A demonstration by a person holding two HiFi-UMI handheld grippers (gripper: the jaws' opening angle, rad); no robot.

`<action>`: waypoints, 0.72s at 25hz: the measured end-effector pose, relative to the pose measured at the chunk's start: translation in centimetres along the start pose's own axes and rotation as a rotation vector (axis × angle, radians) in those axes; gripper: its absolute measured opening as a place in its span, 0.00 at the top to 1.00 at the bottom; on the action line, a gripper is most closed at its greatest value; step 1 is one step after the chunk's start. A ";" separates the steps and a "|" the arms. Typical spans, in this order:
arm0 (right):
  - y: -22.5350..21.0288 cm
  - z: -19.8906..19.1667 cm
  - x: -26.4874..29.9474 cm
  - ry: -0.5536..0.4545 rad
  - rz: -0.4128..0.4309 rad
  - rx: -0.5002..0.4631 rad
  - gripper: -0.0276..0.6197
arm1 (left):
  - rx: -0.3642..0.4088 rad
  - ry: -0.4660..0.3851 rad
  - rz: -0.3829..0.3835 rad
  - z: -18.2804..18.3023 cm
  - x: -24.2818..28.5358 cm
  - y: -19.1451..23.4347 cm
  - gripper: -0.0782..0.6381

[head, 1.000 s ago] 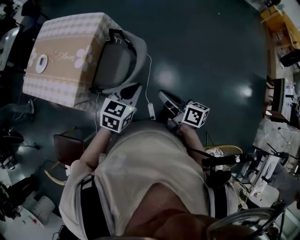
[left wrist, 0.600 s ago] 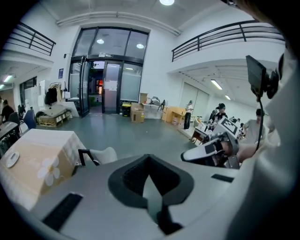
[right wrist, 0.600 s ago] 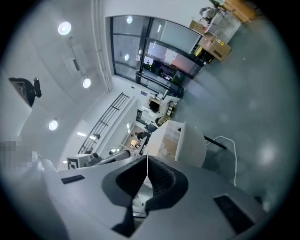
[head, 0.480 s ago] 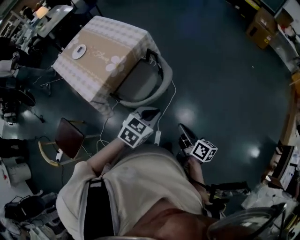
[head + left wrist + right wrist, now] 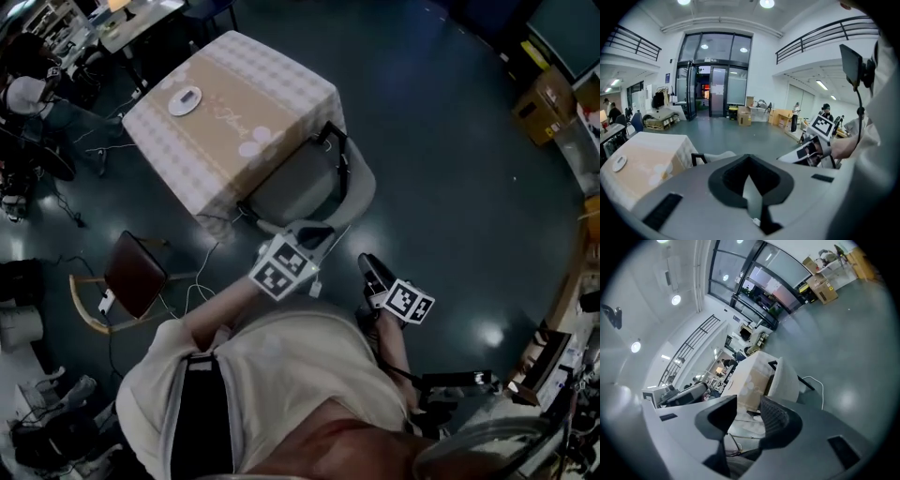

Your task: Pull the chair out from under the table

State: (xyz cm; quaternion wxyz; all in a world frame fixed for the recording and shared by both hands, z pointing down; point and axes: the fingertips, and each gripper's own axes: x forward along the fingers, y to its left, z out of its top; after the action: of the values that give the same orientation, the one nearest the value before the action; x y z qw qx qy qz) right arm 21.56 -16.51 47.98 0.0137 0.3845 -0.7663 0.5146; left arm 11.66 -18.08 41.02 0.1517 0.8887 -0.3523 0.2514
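Note:
The grey chair (image 5: 314, 183) stands pushed against the table (image 5: 272, 70), which wears a beige checked cloth. My left gripper (image 5: 314, 232) hovers just short of the chair's curved back, jaws shut on nothing. My right gripper (image 5: 371, 264) hangs farther right and lower over the dark floor. Its jaws have just been opening and nothing is between them. In the left gripper view the left gripper (image 5: 749, 158) points over the chair (image 5: 715, 157) and table (image 5: 647, 157). In the right gripper view the right gripper (image 5: 747, 403) faces the chair (image 5: 785, 376) and table (image 5: 752, 373) from a distance.
A white plate (image 5: 185, 98) lies on the table. A white cable (image 5: 816, 380) trails over the floor beside the chair. A brown wooden chair (image 5: 136, 274) stands to the left. Desks and a seated person (image 5: 28, 94) fill the far left; cardboard boxes (image 5: 548, 94) sit at the right.
The view has swung, so table and chair now sit nearer the centre. Both grippers have shifted with it, and the right one has sunk lower and farther from the chair.

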 end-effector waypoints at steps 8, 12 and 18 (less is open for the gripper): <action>-0.3 1.5 10.2 0.022 -0.133 0.017 0.53 | -0.037 -0.051 0.010 -0.8 -1.7 10.1 0.88; -2.5 1.7 13.0 0.067 -0.235 0.020 0.50 | -0.061 -0.041 -0.013 -1.9 -1.9 12.1 0.88; -6.8 2.3 15.5 0.144 -0.397 0.004 0.49 | -0.134 -0.017 -0.037 -4.6 -1.9 13.6 0.88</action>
State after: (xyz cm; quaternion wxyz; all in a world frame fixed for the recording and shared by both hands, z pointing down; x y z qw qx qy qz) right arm 15.65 -28.47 58.67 0.1686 0.4901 -0.6716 0.5295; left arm -0.61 -24.56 45.00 0.2124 0.8850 -0.3530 0.2171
